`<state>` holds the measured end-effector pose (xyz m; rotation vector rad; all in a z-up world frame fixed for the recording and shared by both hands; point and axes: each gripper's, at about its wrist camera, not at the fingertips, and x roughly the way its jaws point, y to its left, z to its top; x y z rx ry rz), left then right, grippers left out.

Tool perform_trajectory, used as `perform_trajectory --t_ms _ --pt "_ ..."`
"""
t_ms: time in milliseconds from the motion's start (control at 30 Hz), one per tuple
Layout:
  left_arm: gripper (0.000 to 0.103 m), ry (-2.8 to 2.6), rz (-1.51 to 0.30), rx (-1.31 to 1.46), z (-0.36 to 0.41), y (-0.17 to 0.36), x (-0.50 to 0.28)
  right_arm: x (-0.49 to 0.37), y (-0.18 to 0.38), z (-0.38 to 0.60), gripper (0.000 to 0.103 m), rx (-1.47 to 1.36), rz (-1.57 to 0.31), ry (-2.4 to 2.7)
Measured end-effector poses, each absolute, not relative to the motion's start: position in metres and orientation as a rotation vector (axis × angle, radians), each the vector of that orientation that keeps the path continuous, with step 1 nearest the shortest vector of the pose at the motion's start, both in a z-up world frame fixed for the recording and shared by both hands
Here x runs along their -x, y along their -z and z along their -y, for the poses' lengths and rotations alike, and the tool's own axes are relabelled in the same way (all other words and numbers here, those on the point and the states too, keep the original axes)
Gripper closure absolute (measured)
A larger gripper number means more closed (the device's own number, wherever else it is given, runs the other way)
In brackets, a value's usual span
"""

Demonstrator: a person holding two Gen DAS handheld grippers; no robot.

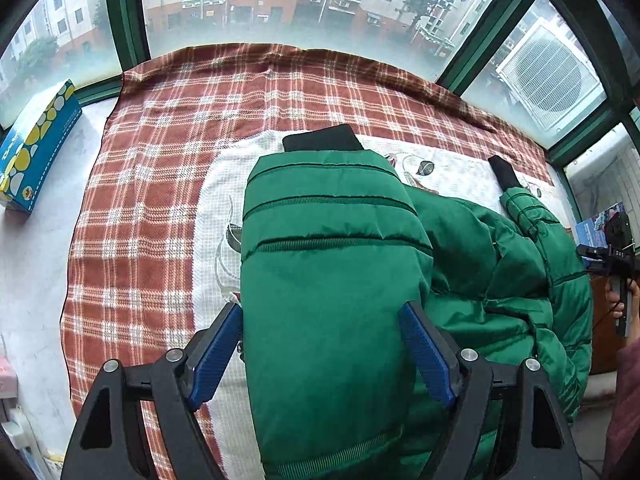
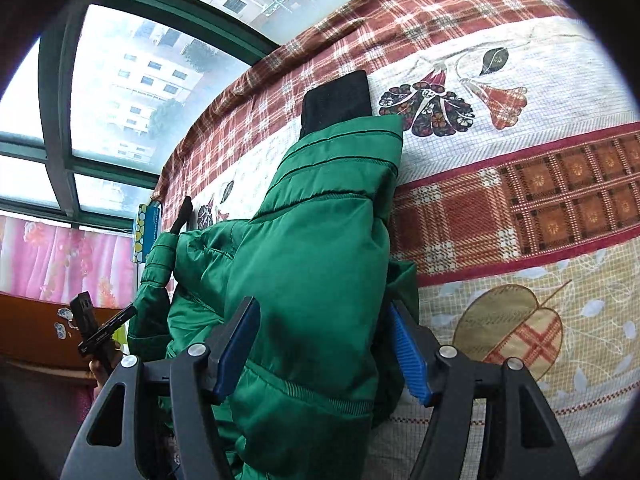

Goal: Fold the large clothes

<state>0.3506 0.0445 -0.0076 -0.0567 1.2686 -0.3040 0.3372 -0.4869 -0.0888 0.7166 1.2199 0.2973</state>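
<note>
A green puffer jacket with black knit cuffs lies on a plaid and floral bedspread. My left gripper has its blue pads on both sides of one sleeve, closed on it. In the right wrist view my right gripper grips the other green sleeve between its blue pads; that sleeve's black cuff points away. The right gripper also shows at the right edge of the left view. The left gripper shows at the lower left of the right view.
A blue tissue box lies on the white sill at left. Green-framed windows ring the bed's far side. An air-conditioner unit sits outside at right. A pink curtain and brown furniture are at left in the right view.
</note>
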Motion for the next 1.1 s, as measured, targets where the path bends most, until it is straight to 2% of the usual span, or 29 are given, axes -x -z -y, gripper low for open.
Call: perform_trajectory --t_ms 200,267,300,333,367,400,433,500,600,733,867,967,1067,1100 --pt "0.016 0.304 -1.368 0.154 -0.042 0.039 -0.395 -0.358 0.093 0.470 0.029 -0.650 -1.231 -0.333" --pt "0.016 0.294 -1.386 0.189 -0.043 0.047 -0.402 -0.358 0.085 0.466 0.033 -0.600 -1.196 -0.318" --pt "0.018 0.294 -1.384 0.204 -0.043 0.049 -0.403 -0.357 0.080 0.462 0.044 -0.560 -1.183 -0.300" --pt "0.019 0.290 -1.376 0.210 -0.043 0.050 -0.404 -0.357 0.075 0.460 0.061 -0.528 -1.168 -0.284" --pt "0.031 0.284 -1.350 0.202 -0.041 0.049 -0.402 -0.355 0.071 0.459 0.065 -0.507 -1.154 -0.275" --pt "0.050 0.277 -1.323 0.180 -0.039 0.046 -0.397 -0.353 0.065 0.455 0.072 -0.480 -1.143 -0.262" --pt "0.055 0.269 -1.299 0.156 -0.037 0.043 -0.394 -0.350 0.059 0.452 0.077 -0.455 -1.131 -0.252" --pt "0.079 0.255 -1.250 0.117 -0.033 0.033 -0.381 -0.343 0.044 0.444 0.081 -0.398 -1.100 -0.225" --pt "0.091 0.194 -1.143 0.042 -0.032 0.002 -0.353 -0.323 0.017 0.439 0.083 -0.313 -1.032 -0.185" --pt "0.093 0.061 -0.977 -0.032 -0.057 -0.045 -0.308 -0.281 -0.013 0.457 0.084 -0.253 -0.969 -0.062" --pt "0.093 -0.111 -0.915 -0.011 -0.127 -0.070 -0.258 -0.231 -0.022 0.491 0.084 -0.257 -0.940 0.069" --pt "0.093 -0.214 -0.957 0.061 -0.190 -0.061 -0.222 -0.195 -0.010 0.516 0.084 -0.309 -0.959 0.144" --pt "0.092 -0.277 -1.062 0.152 -0.250 -0.029 -0.189 -0.169 0.027 0.540 0.078 -0.449 -1.054 0.208" --pt "0.091 -0.285 -1.104 0.187 -0.264 -0.017 -0.179 -0.161 0.041 0.546 0.072 -0.504 -1.100 0.213"
